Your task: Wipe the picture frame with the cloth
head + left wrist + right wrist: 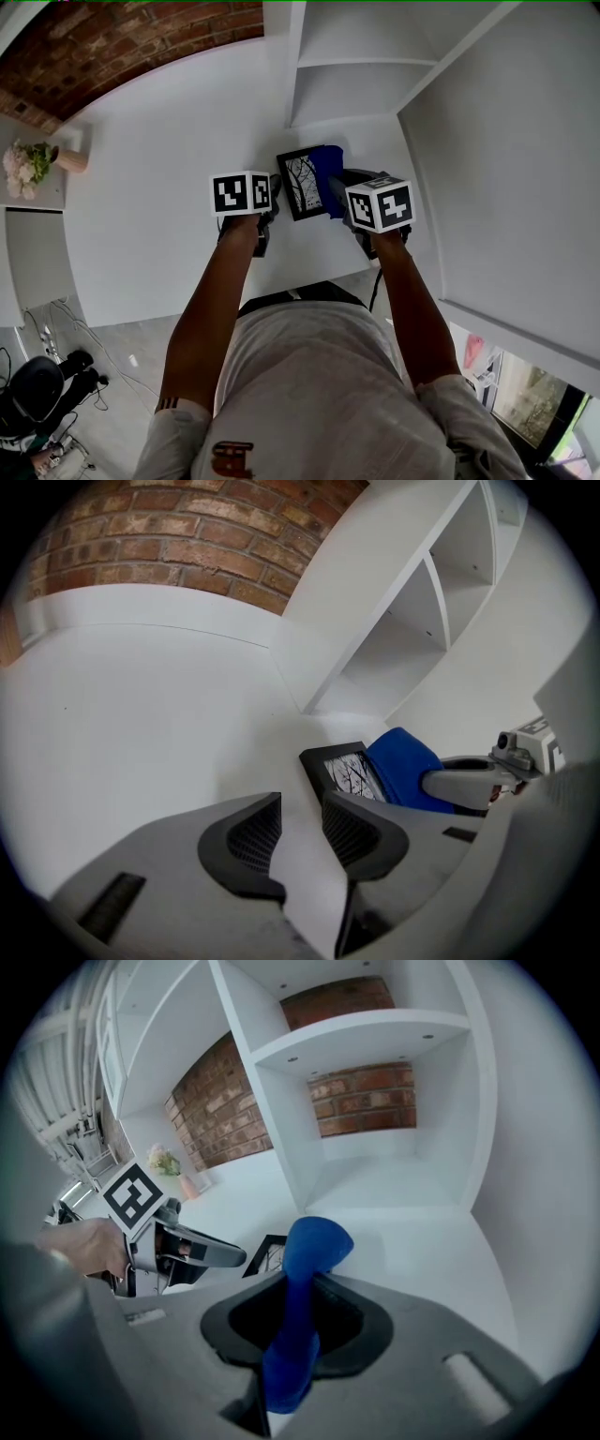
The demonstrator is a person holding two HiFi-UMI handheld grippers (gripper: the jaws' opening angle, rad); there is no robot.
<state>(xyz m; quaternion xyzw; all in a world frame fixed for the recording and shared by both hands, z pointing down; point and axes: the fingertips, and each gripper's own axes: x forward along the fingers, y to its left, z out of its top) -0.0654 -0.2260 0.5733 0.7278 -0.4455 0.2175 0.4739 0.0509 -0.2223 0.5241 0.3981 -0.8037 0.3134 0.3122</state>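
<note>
Right hand-held gripper (292, 1321) clamps the blue cloth (314, 1241) on the picture frame (302, 184) near the desk's (159, 244) back edge. Left hand-held gripper (300, 834), jaws apart and empty, should brace the frame while strokes run edge to edge.

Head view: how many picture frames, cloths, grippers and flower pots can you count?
picture frame: 1
blue cloth: 1
grippers: 2 (left gripper, right gripper)
flower pot: 1
Total: 5
</note>
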